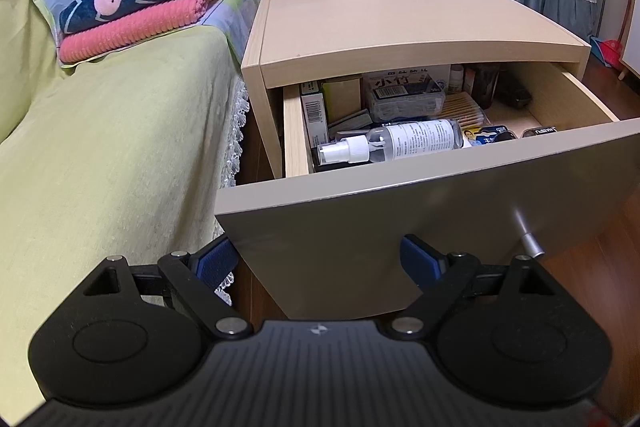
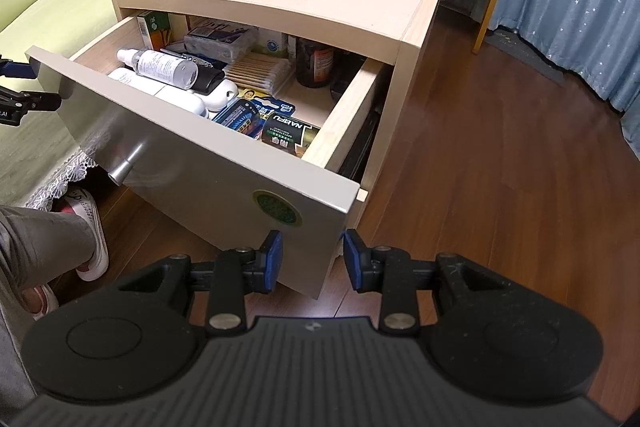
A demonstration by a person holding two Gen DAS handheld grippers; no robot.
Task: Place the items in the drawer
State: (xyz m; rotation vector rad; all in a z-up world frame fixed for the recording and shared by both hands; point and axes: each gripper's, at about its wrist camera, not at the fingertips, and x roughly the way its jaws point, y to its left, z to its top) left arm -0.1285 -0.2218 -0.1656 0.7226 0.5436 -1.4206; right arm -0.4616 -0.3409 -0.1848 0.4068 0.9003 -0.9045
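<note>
The back of the drawer [image 1: 576, 95] sits in shadow under the nightstand top [image 1: 400, 23], so the dark bottles [image 2: 314, 61] at its back wall are hard to tell apart. The drawer's front panel [image 1: 400, 227] hides the things along its front edge in the left wrist view. Words on the spray bottle [image 1: 400, 141] are too small to read. The round sticker [image 2: 278, 209] is blurry. A person's leg [image 2: 44, 247] and shoe [image 2: 94, 231] are cut off at the left edge
</note>
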